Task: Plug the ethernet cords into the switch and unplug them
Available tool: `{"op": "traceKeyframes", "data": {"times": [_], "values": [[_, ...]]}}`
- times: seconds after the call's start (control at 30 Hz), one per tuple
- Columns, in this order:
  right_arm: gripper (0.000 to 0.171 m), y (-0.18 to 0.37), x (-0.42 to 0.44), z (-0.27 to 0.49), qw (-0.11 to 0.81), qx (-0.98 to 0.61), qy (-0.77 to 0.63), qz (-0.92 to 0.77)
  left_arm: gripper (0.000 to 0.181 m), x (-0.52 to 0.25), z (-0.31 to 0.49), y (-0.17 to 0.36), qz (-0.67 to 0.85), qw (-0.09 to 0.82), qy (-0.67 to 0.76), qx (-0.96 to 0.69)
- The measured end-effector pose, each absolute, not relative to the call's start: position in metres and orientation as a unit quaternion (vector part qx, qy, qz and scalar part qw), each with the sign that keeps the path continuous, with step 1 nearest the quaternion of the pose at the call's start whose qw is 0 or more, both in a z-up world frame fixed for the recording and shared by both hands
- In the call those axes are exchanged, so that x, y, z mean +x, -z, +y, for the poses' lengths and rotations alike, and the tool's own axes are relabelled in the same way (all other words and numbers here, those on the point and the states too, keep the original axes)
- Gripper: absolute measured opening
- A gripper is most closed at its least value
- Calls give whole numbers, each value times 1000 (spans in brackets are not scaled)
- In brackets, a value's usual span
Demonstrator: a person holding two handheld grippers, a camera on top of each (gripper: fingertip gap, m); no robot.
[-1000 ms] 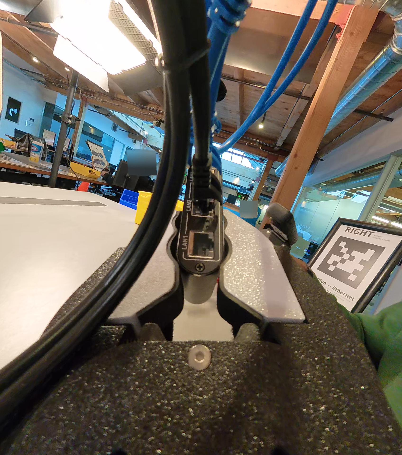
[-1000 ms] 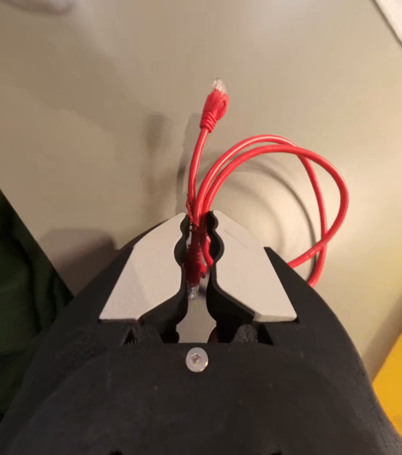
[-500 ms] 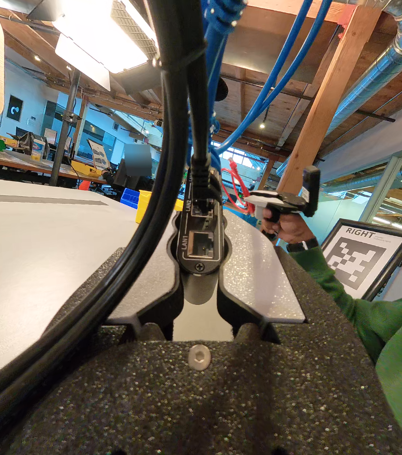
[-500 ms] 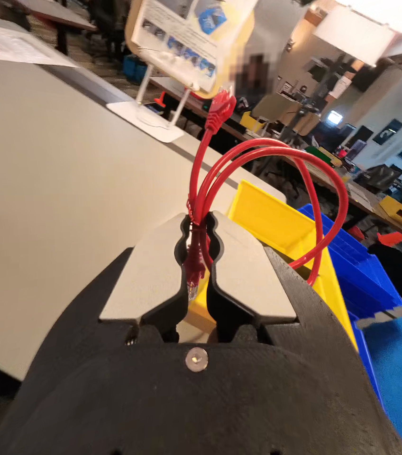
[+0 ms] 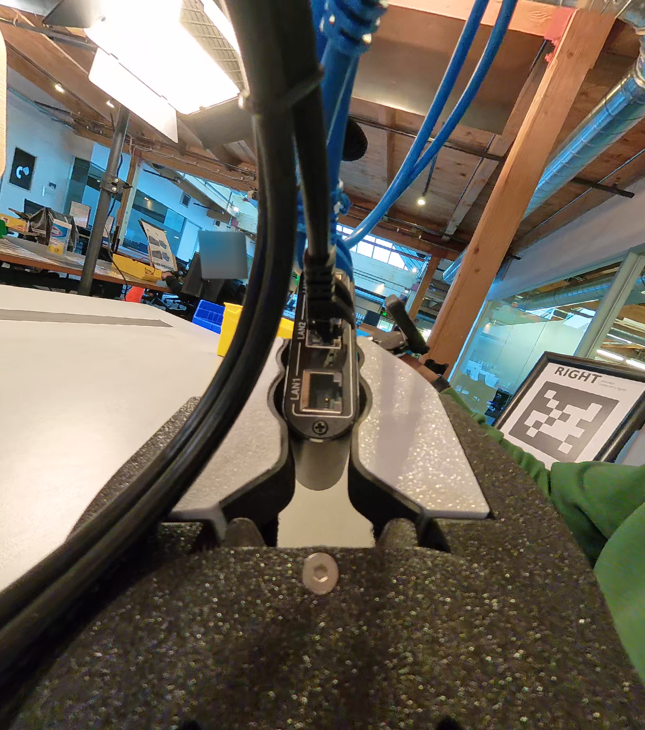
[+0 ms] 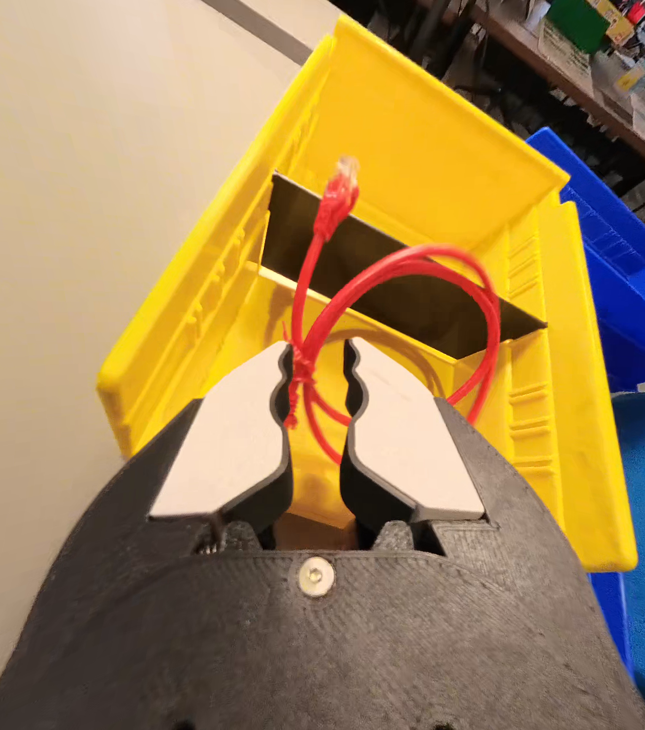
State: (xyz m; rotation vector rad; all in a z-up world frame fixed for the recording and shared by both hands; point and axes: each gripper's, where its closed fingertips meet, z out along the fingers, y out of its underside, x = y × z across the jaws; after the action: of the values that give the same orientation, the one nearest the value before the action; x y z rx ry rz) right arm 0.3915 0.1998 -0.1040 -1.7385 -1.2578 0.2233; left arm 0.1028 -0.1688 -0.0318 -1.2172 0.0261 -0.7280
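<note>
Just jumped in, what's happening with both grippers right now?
The left gripper is clamped on the black switch, whose nearest port is empty while a black cord sits in the next one. The right gripper has opened over the yellow bin, and the coiled red ethernet cord hangs loose between its fingers.

A black switch (image 5: pixel 323 389) with pale lettering is showing between speckled grey fingers (image 5: pixel 408 430) of the charcoal left tongs (image 5: pixel 321 426). A black cord (image 5: pixel 315 197) and bright blue cords (image 5: pixel 427 130) are rising from it against brown timber beams. A black-and-white checked marker in a black frame (image 5: pixel 581 411) is standing beside a green sleeve (image 5: pixel 629 525). At the right tongs (image 6: pixel 319 379), black with off-white fingers (image 6: pixel 234 434), a red cord (image 6: pixel 400 272) with a clear plug is hanging over a yellow bin (image 6: pixel 411 126) with a black divider (image 6: pixel 404 300). A blue bin (image 6: pixel 629 284) is sitting alongside on the pale beige tabletop (image 6: pixel 76 197).
</note>
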Motion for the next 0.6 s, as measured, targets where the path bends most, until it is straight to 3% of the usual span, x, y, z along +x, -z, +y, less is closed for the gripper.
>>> {"op": "traceKeyframes", "data": {"times": [0.1,0.27,0.43,0.6], "values": [[38,95,396,196,482,-706,-109,-507,28,103,-170,31,12,760,333,-557],[40,52,405,170,531,-676,-168,-483,28,104,-170,31,16,761,331,-558],[34,21,370,89,559,-595,-239,-526,27,107,-169,32,20,757,326,-566],[33,40,298,-2,526,-514,-276,-619,27,105,-166,35,13,759,293,-582]]}}
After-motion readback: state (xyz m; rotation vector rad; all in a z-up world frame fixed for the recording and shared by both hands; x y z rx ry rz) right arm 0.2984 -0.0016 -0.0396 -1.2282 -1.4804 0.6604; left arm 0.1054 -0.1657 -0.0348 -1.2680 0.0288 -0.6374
